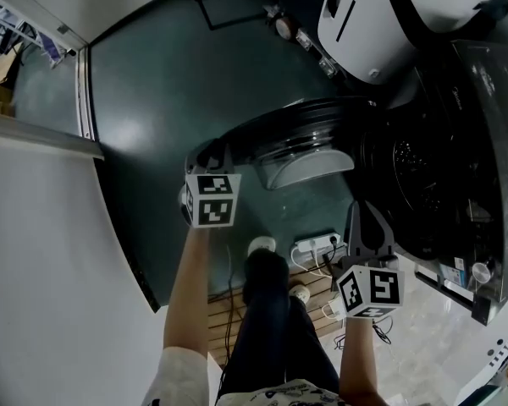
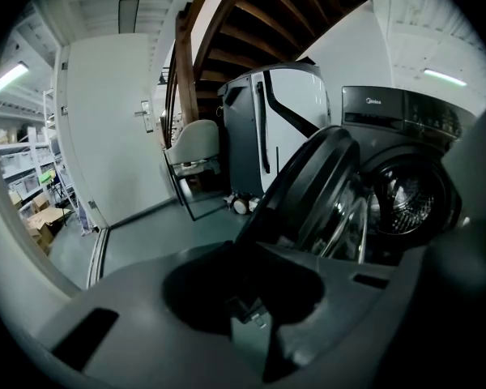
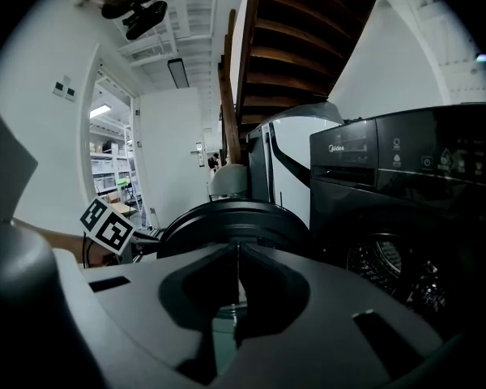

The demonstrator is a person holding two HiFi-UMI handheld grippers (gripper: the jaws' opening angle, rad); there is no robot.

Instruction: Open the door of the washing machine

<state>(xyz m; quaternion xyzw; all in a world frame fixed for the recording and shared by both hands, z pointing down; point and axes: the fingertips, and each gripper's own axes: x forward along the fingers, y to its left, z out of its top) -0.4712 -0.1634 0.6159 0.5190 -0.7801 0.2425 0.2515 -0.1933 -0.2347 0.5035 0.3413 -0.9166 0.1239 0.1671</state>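
The dark washing machine [image 1: 444, 176] stands at the right in the head view. Its round door [image 1: 296, 134] is swung well out to the left, and the drum [image 1: 415, 167] lies bare. My left gripper [image 1: 213, 155] is at the door's outer edge. In the left gripper view the door [image 2: 316, 185] runs down between the jaws, and the left gripper [image 2: 245, 250] is shut on its rim. My right gripper [image 1: 368, 218] hovers in front of the machine, apart from the door. In the right gripper view the right gripper [image 3: 238, 254] is shut with nothing in it, and the door [image 3: 227, 221] lies beyond it.
A white appliance [image 1: 381, 15] stands behind the washing machine. A power strip [image 1: 317, 245] with cables lies on the floor by my legs [image 1: 267, 282], over wooden slats [image 1: 309, 311]. A white wall [image 1: 51, 252] runs along the left. A wooden staircase [image 2: 227, 23] rises overhead.
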